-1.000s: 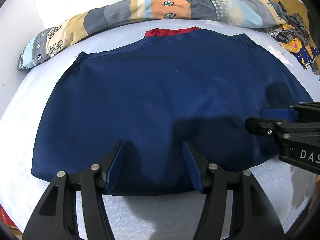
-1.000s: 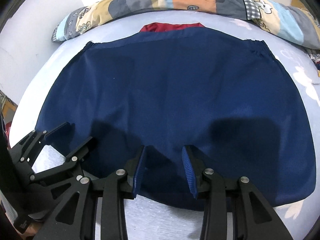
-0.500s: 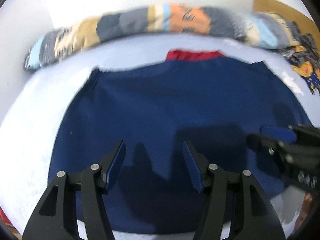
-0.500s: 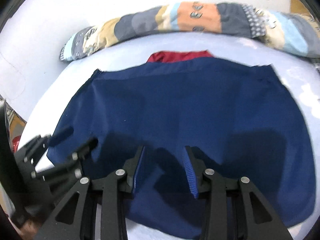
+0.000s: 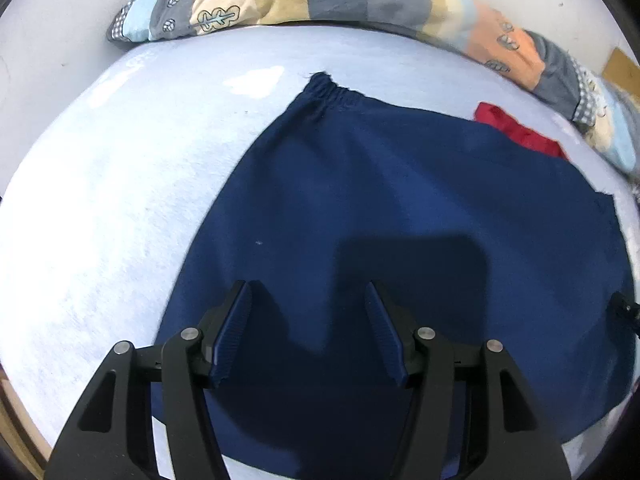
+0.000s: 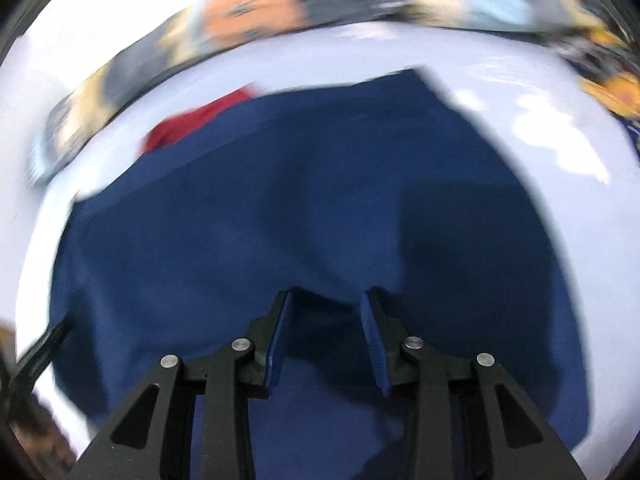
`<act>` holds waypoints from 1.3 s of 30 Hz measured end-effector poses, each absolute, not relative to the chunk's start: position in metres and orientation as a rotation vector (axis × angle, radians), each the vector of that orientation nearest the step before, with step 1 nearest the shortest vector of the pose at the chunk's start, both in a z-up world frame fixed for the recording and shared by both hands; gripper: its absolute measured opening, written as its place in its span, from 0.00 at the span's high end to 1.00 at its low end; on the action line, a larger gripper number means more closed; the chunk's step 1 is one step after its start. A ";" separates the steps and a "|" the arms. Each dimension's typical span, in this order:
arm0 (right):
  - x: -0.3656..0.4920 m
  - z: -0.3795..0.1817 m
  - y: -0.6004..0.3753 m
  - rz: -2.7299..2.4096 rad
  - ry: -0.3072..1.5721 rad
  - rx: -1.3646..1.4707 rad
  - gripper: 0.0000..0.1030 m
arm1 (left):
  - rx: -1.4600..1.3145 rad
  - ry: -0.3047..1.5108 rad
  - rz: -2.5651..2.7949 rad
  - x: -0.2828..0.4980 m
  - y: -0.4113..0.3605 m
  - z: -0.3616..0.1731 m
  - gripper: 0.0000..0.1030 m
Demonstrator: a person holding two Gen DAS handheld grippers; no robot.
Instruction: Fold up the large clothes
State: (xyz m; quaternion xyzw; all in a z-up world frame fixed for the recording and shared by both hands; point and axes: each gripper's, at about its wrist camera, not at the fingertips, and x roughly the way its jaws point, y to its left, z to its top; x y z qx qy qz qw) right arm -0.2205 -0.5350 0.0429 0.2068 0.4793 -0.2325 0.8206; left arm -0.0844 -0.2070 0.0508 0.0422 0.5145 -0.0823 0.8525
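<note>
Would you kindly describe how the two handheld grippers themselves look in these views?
Both the left gripper and the right gripper are matte black, with angular triangular-cutout frames, round silver pins at the pivots, and ribbed dark-blue pads lining the jaws. No cables or sleeves show.

Bare sheet left of garment

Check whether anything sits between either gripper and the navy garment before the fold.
Nothing visible does. The left gripper and right gripper both hang directly over the navy garment, jaws apart with nothing between them; the right's have just been closing. The patchwork bolster lies beyond it.
</note>
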 end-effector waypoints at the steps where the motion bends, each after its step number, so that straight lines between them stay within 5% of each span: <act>1: -0.222 0.048 -0.532 -0.506 0.995 0.424 0.60 | 0.081 1.087 -0.185 -0.087 -0.209 0.051 0.44; 12: -0.198 0.052 -0.448 -0.188 1.006 0.314 0.62 | 0.194 1.092 -0.328 -0.107 -0.261 0.050 0.43; 33: -0.258 0.056 -0.607 -0.610 0.931 0.602 0.61 | 0.066 1.079 -0.157 -0.052 -0.177 0.054 0.43; 39: -0.263 0.018 -0.632 -0.597 1.022 0.781 0.59 | -0.014 1.185 -0.166 -0.037 -0.157 0.032 0.33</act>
